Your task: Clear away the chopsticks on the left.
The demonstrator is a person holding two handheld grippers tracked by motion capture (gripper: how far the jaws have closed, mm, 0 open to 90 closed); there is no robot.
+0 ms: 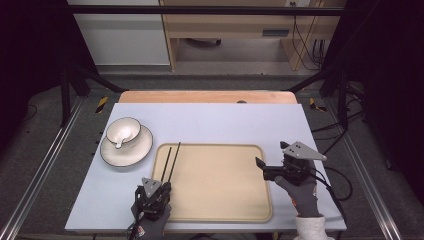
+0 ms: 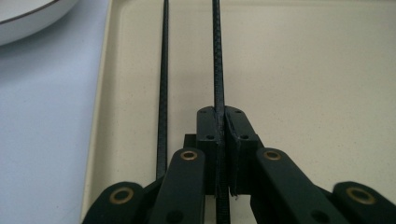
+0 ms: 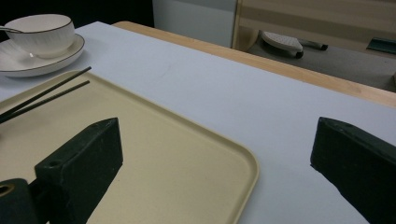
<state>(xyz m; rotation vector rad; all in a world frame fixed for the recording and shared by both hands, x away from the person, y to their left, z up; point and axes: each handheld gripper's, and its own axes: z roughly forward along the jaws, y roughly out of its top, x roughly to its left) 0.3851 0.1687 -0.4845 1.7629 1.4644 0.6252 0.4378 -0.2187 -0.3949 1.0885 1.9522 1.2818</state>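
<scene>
Clamping one black chopstick (image 2: 218, 70) between shut jaws, left gripper (image 1: 154, 192) at the tray's (image 1: 220, 200) seven o'clock corner. Second chopstick (image 2: 162, 93) free just beside it, both lying along the tray's nine o'clock edge, tips toward twelve. Right gripper (image 1: 261, 165) at three o'clock, jaws wide, empty. Bowl (image 1: 123, 131) on saucer (image 1: 135, 152) at ten o'clock.

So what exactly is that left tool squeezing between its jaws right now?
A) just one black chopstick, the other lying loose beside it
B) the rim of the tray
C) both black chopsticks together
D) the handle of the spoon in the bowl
A: in the left gripper view the left gripper has its jaws pressed shut on one chopstick, while the other chopstick runs alongside outside the jaws, over the tray.
</scene>
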